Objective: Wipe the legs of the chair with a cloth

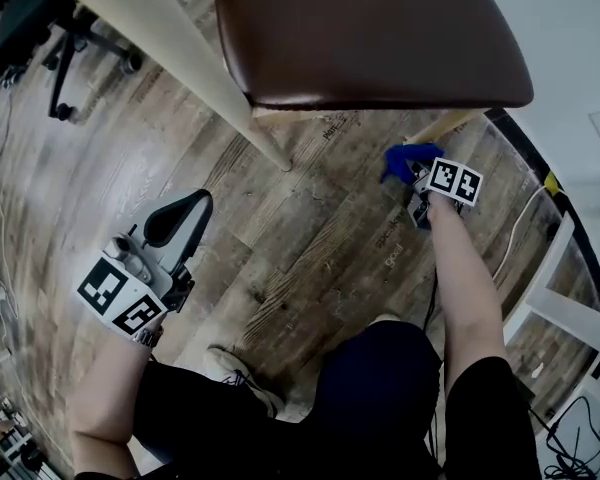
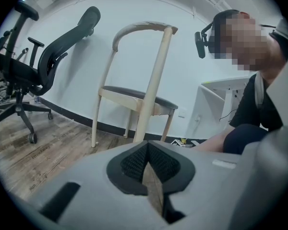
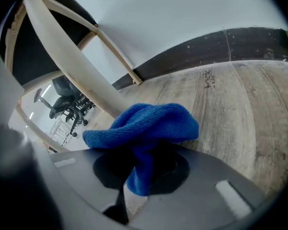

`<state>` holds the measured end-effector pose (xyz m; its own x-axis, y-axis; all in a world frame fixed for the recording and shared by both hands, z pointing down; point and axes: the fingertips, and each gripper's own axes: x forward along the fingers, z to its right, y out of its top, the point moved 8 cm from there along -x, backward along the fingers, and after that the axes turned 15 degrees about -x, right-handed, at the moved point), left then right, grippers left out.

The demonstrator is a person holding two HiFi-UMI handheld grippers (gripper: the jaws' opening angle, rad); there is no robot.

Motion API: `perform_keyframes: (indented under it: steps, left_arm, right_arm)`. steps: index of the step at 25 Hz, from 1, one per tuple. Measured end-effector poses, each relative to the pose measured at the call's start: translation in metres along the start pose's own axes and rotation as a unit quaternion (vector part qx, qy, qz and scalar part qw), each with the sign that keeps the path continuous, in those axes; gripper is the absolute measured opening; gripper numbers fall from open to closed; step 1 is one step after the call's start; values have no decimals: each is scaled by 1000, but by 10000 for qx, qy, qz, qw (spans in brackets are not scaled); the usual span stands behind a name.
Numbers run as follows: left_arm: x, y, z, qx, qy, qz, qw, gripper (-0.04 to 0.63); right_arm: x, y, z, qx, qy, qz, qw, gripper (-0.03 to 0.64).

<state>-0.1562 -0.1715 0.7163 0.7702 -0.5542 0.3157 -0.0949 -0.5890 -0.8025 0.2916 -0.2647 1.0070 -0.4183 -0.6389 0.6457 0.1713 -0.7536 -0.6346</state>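
Right tool (image 3: 137,178) pinching blue cloth (image 3: 149,123). Cloth bunched over jaw tips, just beside lower part of pale chair leg (image 3: 77,66); contact unclear. Brown seat (image 1: 370,33) overhead. Left tool (image 2: 149,169) pressed together, nothing between jaws, held over wood floor (image 1: 310,248), well apart from chair leg.

No wording is reading clearly. Small dark print is showing on the floor (image 1: 310,238) planks, and one stamp (image 3: 209,79) is too smeared to make out. The cubes of the left hand-held gripper (image 1: 190,208) and the right hand-held gripper (image 1: 408,168) are showing black-and-white square markers without letters.
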Motion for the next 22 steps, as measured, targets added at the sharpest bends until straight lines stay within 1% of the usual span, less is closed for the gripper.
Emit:
perform_keyframes:
  steps: [5, 10, 13, 17, 22]
  left_arm:
    - [-3, 2, -1, -2, -3, 43, 10000, -2]
    - [-8, 4, 0, 23, -50, 148, 9999, -2]
    - [-12, 7, -1, 15, -91, 232, 9997, -3]
    - [-13, 8, 0, -17, -188, 288, 9994, -3]
    - [-14, 9, 7, 0, -318, 310, 9990, -2]
  right_arm:
    - [2, -2, 0, 52, -34, -22, 10000, 68]
    - [-8, 5, -7, -117, -167, -6, 9998, 66]
    - [-21, 15, -14, -221, -130, 115, 9996, 66]
    - [-45, 35, -28, -491, -75, 256, 9984, 66]
    - [-83, 69, -49, -974, -32, 463, 9942, 66]
